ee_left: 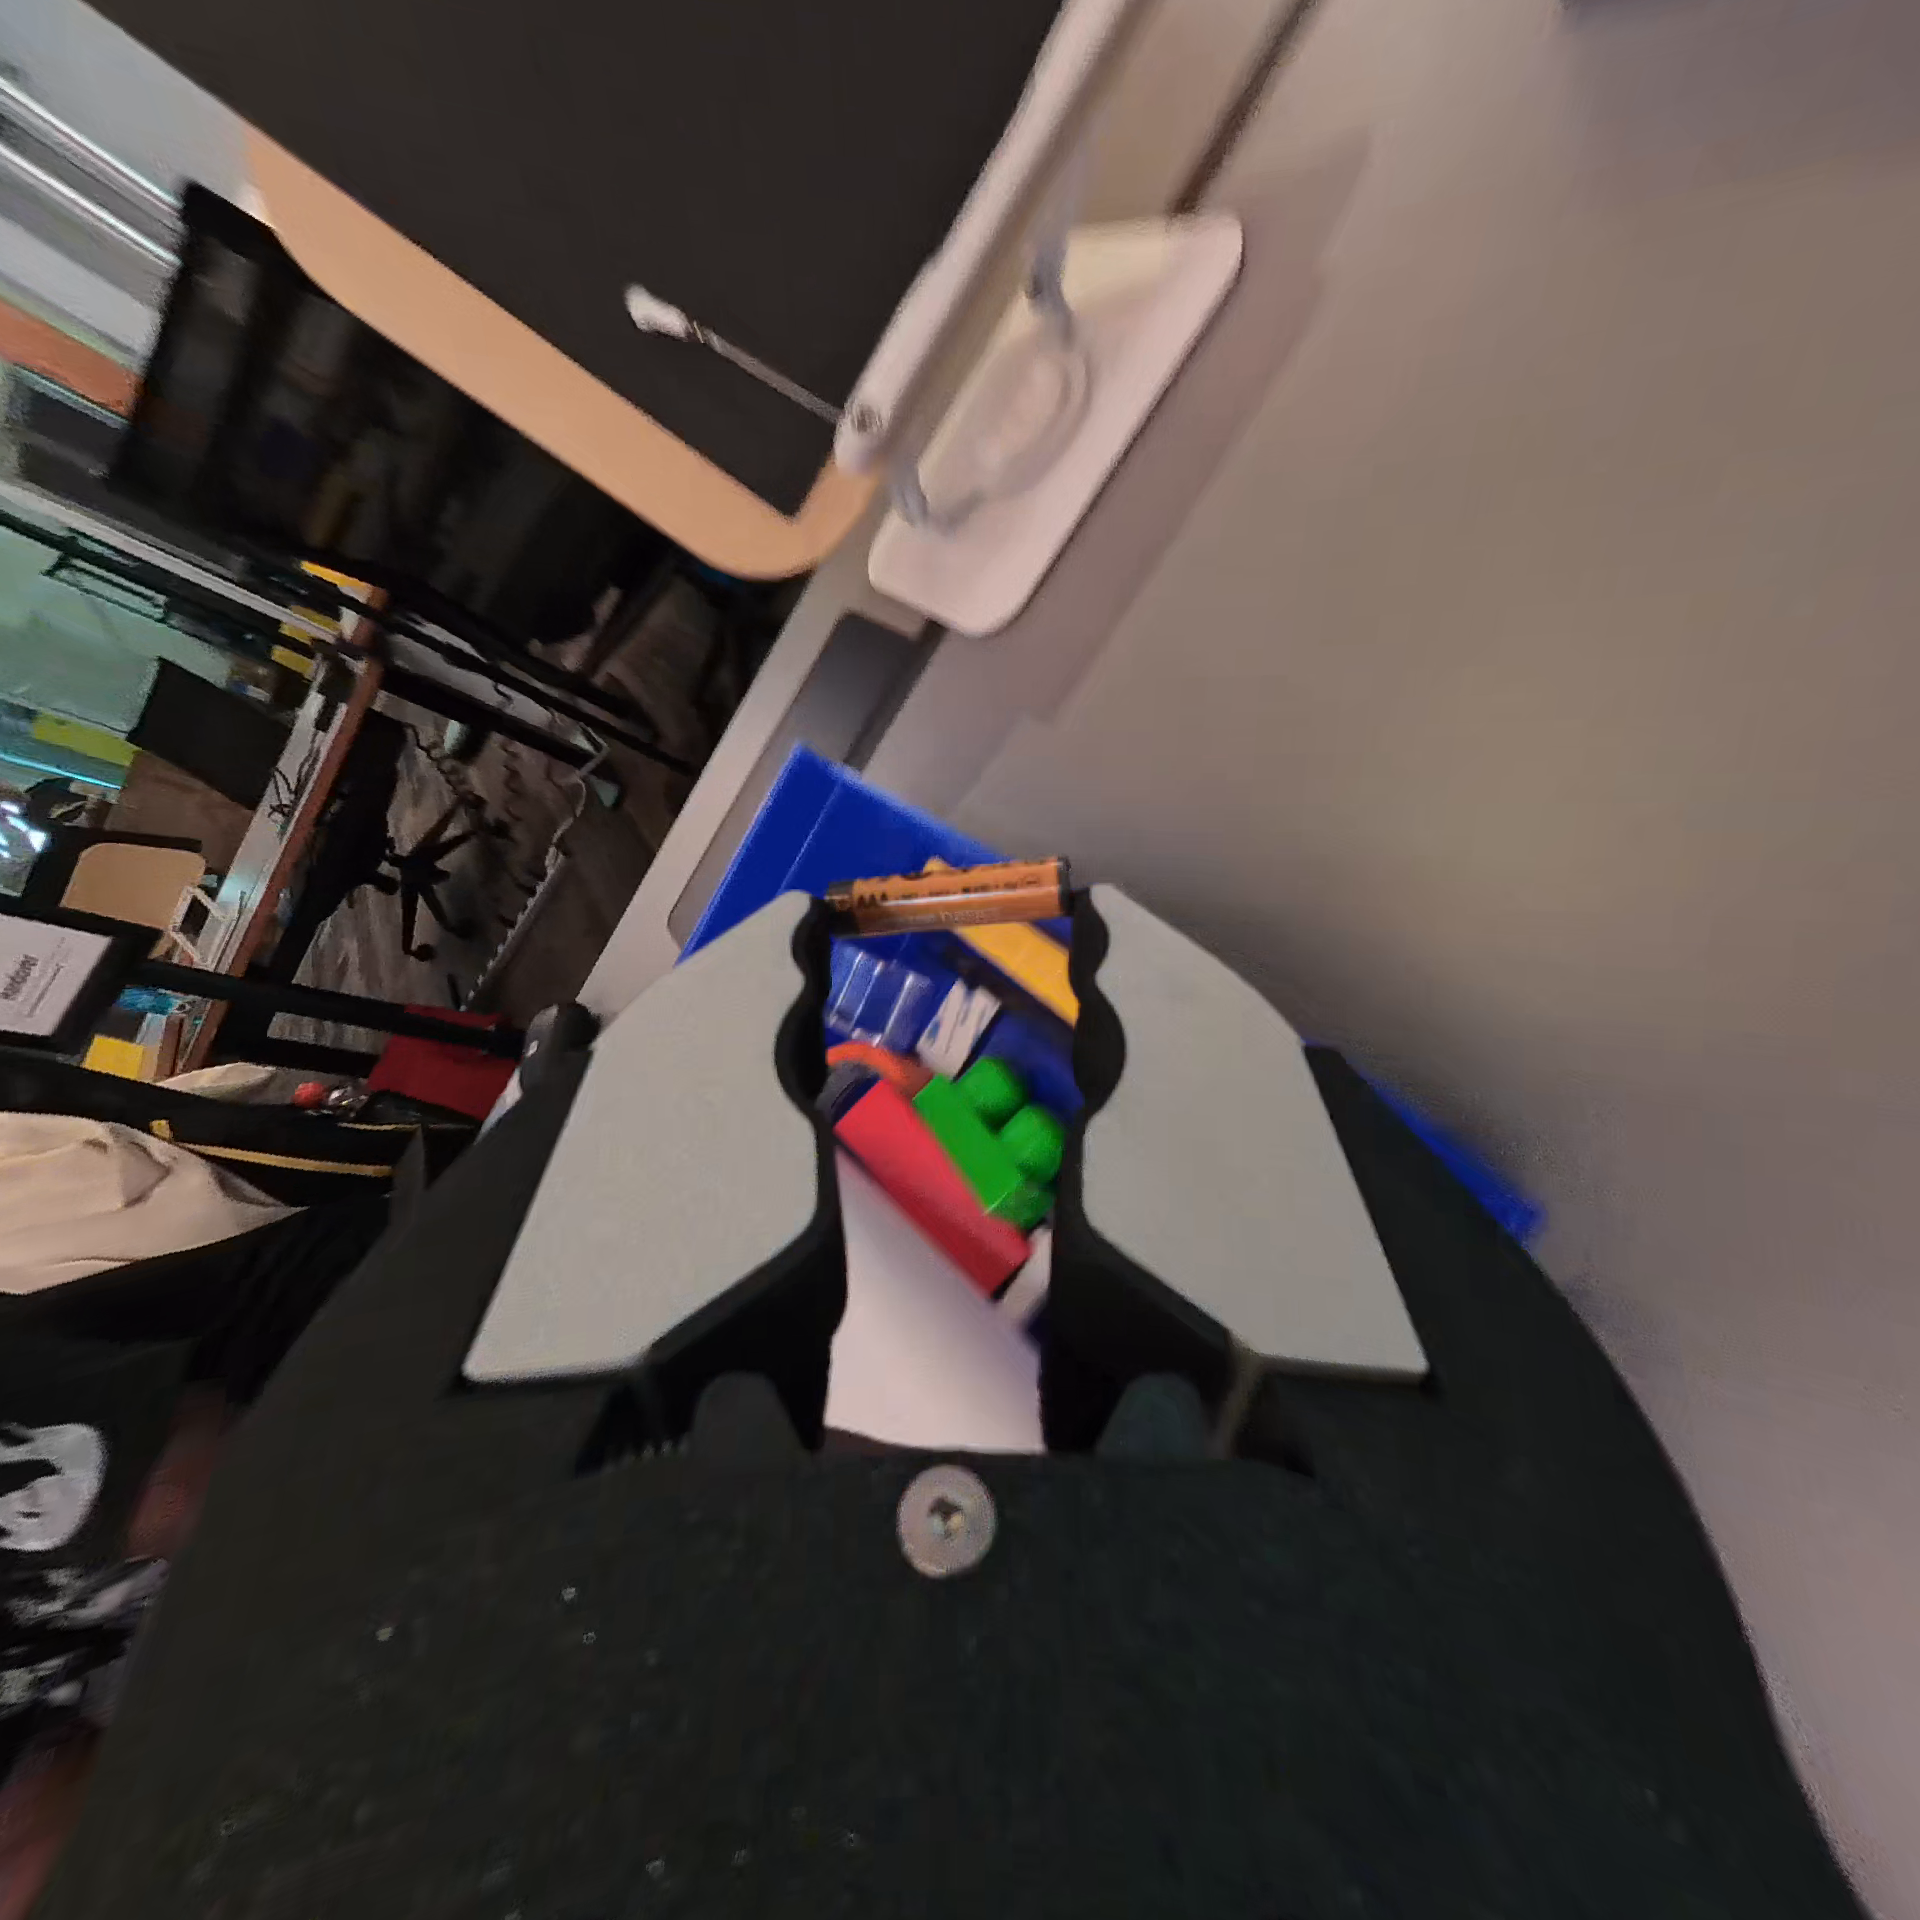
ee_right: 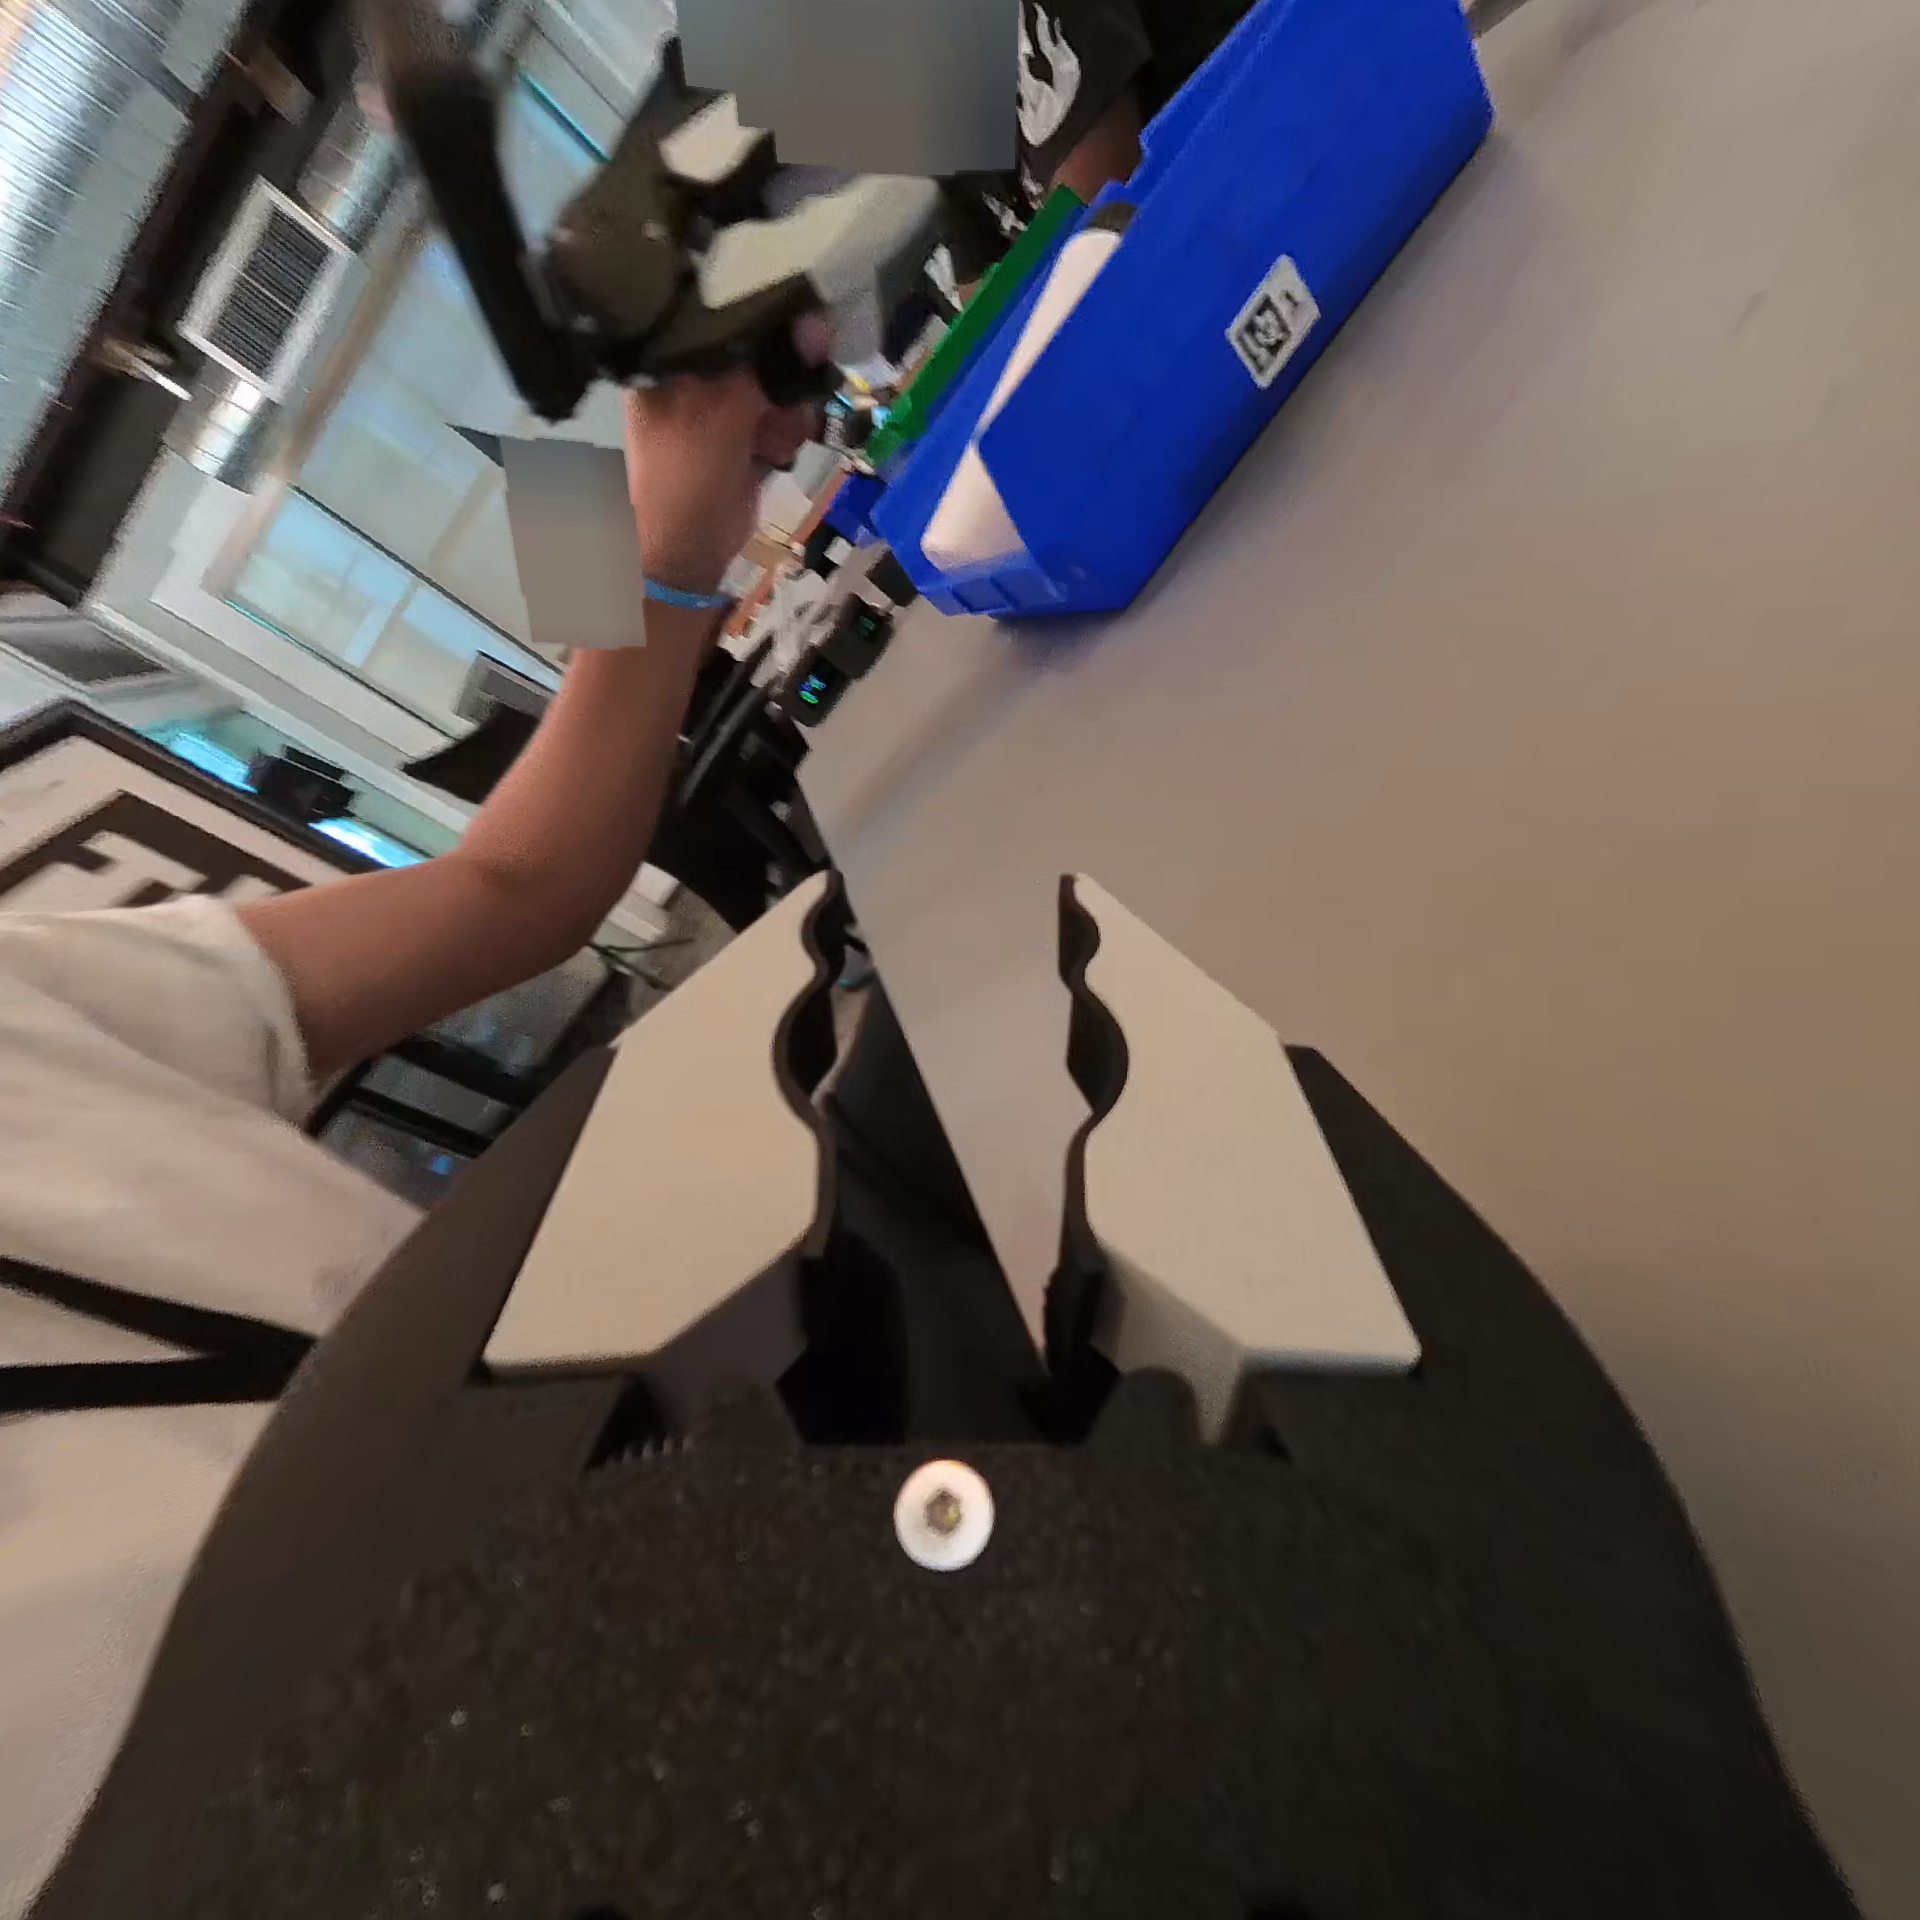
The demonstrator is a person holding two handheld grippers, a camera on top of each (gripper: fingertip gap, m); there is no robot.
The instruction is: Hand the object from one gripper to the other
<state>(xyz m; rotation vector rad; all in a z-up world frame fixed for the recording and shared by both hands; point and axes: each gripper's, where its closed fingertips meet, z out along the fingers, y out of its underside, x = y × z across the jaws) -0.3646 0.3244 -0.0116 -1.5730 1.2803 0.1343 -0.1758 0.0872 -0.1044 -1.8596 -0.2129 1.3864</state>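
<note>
In the left wrist view my left gripper [ee_left: 951, 920] is shut on a small orange and black battery [ee_left: 945, 888]. The battery lies crosswise between the two fingertips, held above a blue bin [ee_left: 831, 821]. In the right wrist view my right gripper [ee_right: 948, 899] is open and empty, low over the grey table [ee_right: 1455, 831]. The left gripper [ee_right: 727, 249] also shows there, far off at the upper left, raised in a person's hand. It is blurred and the battery cannot be made out in that view.
The blue bin [ee_right: 1247, 343] stands on the table and holds a red block [ee_left: 925, 1184], a green brick [ee_left: 997, 1132] and a yellow piece [ee_left: 1023, 951]. A white stand base [ee_left: 1049, 436] sits farther along the table. A person's arm [ee_right: 499, 831] crosses the left of the right wrist view.
</note>
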